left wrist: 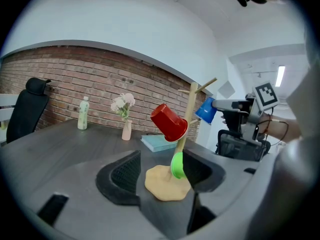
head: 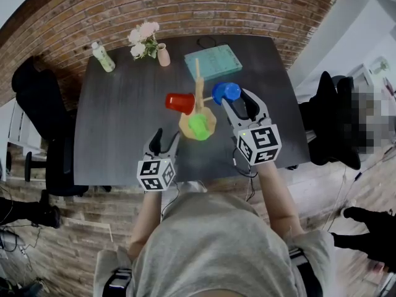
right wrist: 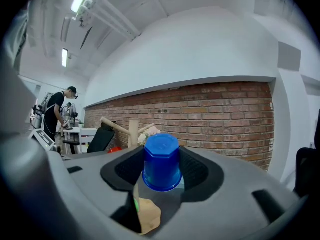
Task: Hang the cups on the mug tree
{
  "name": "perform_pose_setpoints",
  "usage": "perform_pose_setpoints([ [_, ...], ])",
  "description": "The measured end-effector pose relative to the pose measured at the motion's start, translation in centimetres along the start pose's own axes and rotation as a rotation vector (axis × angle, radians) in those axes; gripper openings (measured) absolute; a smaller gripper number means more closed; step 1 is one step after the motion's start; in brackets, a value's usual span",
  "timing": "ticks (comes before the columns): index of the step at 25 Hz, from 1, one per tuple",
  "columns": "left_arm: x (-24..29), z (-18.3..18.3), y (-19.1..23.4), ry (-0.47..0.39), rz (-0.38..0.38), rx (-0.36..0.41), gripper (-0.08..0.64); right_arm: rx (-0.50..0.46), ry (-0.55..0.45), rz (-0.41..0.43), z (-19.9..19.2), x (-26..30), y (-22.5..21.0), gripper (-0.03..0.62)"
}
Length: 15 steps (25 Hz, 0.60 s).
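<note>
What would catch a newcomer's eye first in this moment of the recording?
The wooden mug tree in the middle of the dark table stands out, a red cup hanging on its left in the head view and a green cup low by its base. Right beside it, the right gripper holds a bright blue cup, while the left gripper hovers open nearer the person.

green bottle (head: 103, 57), flower vase (head: 163, 55), teal book (head: 213, 62), blk chair (head: 36, 101)

Soft, even light from ceiling strips (right wrist: 65, 57); fisheye edges bend and darken.
</note>
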<state>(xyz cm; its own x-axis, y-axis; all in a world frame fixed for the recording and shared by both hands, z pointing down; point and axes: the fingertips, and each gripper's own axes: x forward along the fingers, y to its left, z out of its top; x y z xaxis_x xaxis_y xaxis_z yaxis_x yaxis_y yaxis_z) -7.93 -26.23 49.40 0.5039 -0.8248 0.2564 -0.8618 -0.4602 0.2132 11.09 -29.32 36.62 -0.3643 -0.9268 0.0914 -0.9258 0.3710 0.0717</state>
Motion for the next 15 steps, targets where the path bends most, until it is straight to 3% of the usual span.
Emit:
perform_pose_setpoints([
  [15,0.3,-0.1,0.0,0.016,-0.02,0.011,0.258,0.087,0.054,0.016,-1.9,1.2,0.1,0.219],
])
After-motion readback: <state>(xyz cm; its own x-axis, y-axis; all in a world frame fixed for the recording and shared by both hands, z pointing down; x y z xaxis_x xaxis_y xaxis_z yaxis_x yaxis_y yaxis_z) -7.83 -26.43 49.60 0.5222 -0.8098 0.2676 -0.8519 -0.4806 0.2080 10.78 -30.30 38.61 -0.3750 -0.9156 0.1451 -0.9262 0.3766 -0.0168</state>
